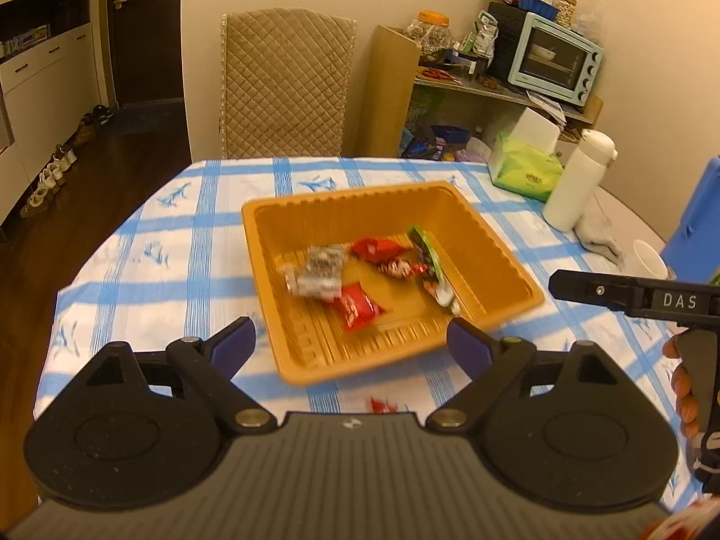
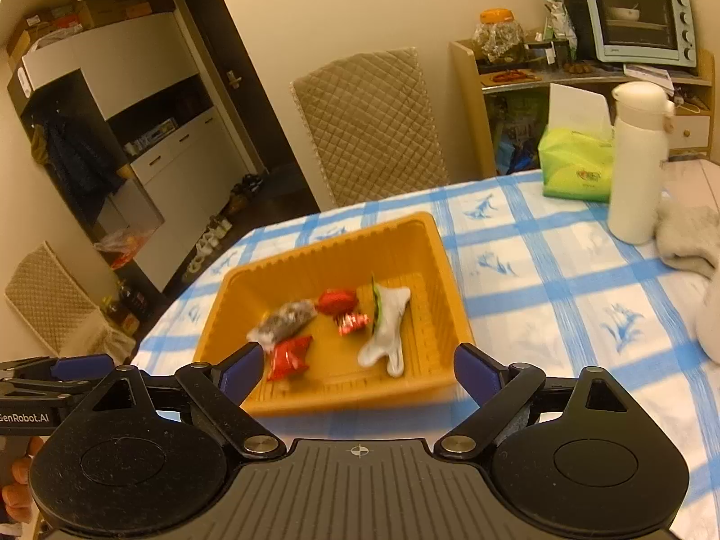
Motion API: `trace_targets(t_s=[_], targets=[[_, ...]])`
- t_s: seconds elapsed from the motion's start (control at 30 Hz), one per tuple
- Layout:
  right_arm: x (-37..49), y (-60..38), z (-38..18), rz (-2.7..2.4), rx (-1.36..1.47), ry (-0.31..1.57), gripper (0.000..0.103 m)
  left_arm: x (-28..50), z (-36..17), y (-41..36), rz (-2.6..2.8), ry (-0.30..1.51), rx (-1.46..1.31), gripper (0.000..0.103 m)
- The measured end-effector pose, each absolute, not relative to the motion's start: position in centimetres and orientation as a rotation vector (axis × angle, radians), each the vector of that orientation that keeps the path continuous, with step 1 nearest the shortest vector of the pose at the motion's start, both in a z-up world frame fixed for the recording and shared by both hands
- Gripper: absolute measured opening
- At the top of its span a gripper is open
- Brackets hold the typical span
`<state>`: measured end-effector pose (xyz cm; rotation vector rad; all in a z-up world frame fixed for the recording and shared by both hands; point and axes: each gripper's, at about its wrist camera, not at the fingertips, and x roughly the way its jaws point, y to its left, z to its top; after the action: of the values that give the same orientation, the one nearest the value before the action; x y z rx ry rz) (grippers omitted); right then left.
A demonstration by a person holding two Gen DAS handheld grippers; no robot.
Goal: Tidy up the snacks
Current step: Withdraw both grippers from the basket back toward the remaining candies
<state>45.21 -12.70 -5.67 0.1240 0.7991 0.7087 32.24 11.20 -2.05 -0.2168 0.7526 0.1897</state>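
Risk first: one red foil snack packet (image 1: 383, 404) lies on the blue-checked tablecloth (image 1: 135, 247) just in front of the shallow orange plastic tray (image 1: 508, 265), half hidden under your left gripper (image 1: 351, 345), easy to miss or to nudge off the near edge. Tray looks light, a bump could skid it. Both left and right gripper (image 2: 360, 369) are spread wide, holding and touching nothing; remaining snacks sit inside the tray

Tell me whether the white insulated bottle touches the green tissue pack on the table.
Cannot tell. In the right wrist view the white bottle overlaps the tissue pack; the left wrist view shows them close together, with no plain gap or contact.
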Motion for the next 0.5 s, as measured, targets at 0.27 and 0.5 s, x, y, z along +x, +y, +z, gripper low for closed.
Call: trace_targets(t_s=[0.27, 0.5], targets=[[41.5, -15.6, -6.2, 0.728, 0.084, 0.811, 0.091, 28.7, -3.0, 8.4, 0.175, 0.776, -0.227, 0.091], [38.7, -17.9, -8.0, 0.717, 0.057, 0.857, 0.091, 26.1, -4.7, 5.5, 0.158, 0.826, -0.244, 0.091]])
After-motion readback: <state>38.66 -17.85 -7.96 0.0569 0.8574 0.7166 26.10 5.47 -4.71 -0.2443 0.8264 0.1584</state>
